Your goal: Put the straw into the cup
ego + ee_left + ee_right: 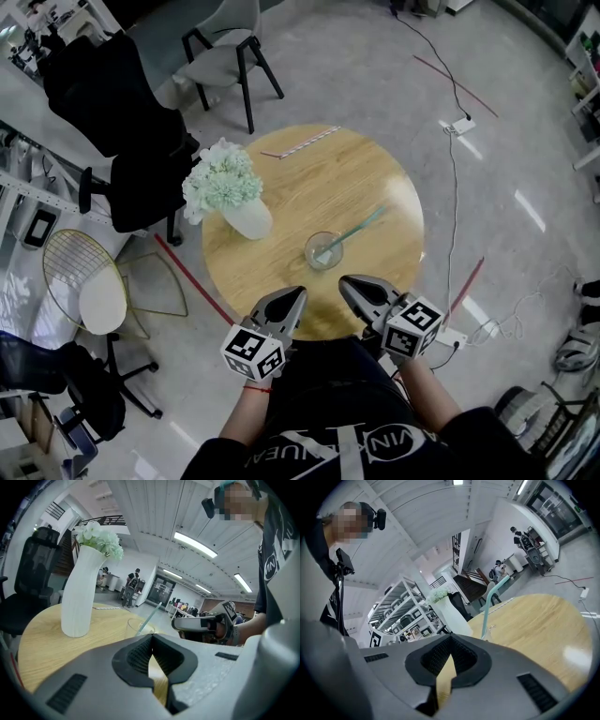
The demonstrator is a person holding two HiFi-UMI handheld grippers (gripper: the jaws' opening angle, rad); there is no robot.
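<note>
Both my grippers are hovering at the near edge of the round wooden table [309,183], side by side, tips pointing forward. Left gripper [151,641]: jaws are meeting at the tips and gripping nothing, with only table wood showing through the slit behind them. Right gripper [450,644]: same, tips pressing together, nothing between them. Glass cup [323,250] is standing just ahead of both sets of jaws, roughly between them, touching neither. Teal straw [358,231] is sitting in the cup, lower end at the bottom, upper end leaning over the rim, away and to the right of my jaws. White vase [249,218] with pale green flowers [220,178] is standing ahead and left of my left jaws, apart from the cup. Thin striped strip [300,142] is lying near the table's far edge, well beyond the jaws.
</note>
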